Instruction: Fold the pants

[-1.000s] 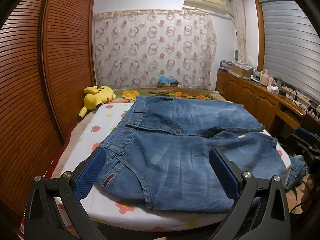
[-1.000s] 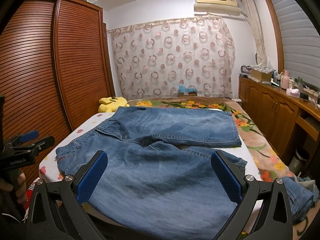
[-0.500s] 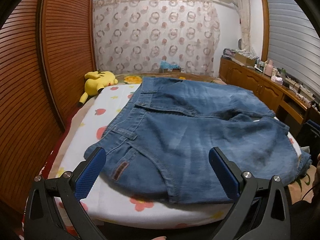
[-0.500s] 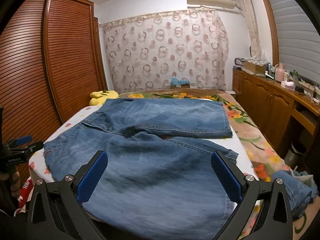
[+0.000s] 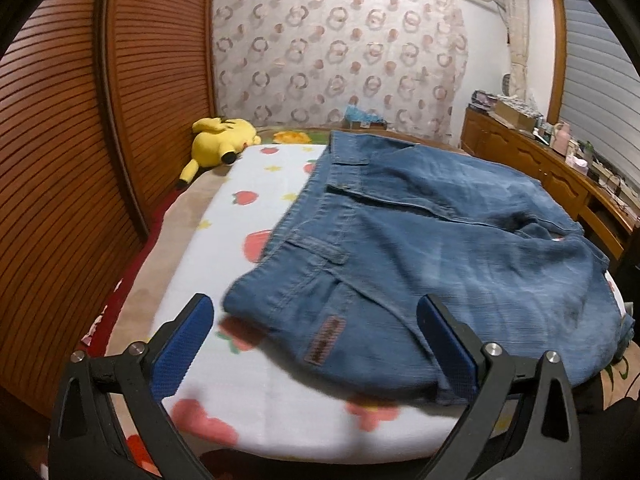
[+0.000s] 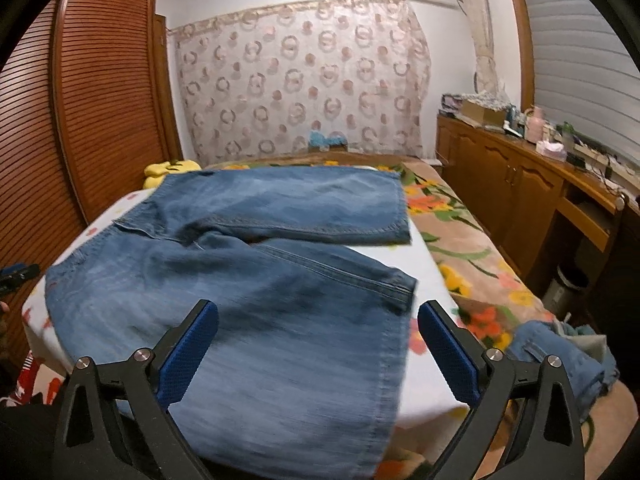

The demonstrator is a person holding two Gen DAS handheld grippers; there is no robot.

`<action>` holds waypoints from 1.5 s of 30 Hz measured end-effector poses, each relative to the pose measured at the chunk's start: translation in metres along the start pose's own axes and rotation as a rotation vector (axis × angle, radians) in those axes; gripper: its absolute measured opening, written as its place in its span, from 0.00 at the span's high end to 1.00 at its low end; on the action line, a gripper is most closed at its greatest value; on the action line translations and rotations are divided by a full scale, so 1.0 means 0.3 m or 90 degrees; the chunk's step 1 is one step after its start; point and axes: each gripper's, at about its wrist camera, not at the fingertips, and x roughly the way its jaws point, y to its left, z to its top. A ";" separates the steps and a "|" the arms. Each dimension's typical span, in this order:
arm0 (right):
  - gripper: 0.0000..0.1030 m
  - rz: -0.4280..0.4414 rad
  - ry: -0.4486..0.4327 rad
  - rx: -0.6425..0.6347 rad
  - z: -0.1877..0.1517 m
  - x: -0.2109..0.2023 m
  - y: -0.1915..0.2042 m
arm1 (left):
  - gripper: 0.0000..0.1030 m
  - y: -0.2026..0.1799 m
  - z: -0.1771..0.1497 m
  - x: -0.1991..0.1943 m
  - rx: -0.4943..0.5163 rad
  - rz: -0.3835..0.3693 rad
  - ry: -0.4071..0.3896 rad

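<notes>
Blue denim pants (image 5: 420, 256) lie spread flat on a bed with a white strawberry-print sheet (image 5: 248, 232). In the left wrist view the waistband corner with its brown label (image 5: 323, 340) lies just ahead of my left gripper (image 5: 316, 344), which is open and empty above the near bed edge. In the right wrist view the pants (image 6: 240, 280) show both legs, the near leg hanging over the bed edge. My right gripper (image 6: 318, 350) is open and empty, over the near leg's hem (image 6: 396, 344).
A yellow plush toy (image 5: 222, 138) lies at the bed's far left by the slatted wooden wardrobe (image 5: 60, 160). Wooden cabinets (image 6: 520, 184) with clutter run along the right wall. Another denim garment (image 6: 560, 356) lies heaped at the lower right. A floral blanket (image 6: 468, 264) covers the bed's right side.
Both grippers have moved forward and lower toward the pants; the left one has closed in on the waistband corner, the right one on the near leg's hem. Both stay open.
</notes>
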 end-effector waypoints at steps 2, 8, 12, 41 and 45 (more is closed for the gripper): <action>0.05 -0.007 0.011 0.005 0.005 0.001 0.002 | 0.05 0.039 0.002 0.012 -0.013 -0.001 0.006; 0.08 -0.020 0.037 0.019 0.035 0.012 0.008 | 0.17 0.103 -0.011 0.055 -0.035 0.004 0.024; 0.11 -0.022 0.052 0.023 0.044 0.021 0.025 | 0.26 0.120 -0.022 0.109 -0.030 0.012 0.045; 0.54 0.016 0.093 0.018 0.066 0.078 -0.078 | 0.85 0.088 -0.035 0.129 -0.007 -0.033 0.059; 0.83 0.013 0.096 0.004 0.073 0.089 -0.069 | 0.87 0.071 -0.010 0.102 0.004 -0.039 0.041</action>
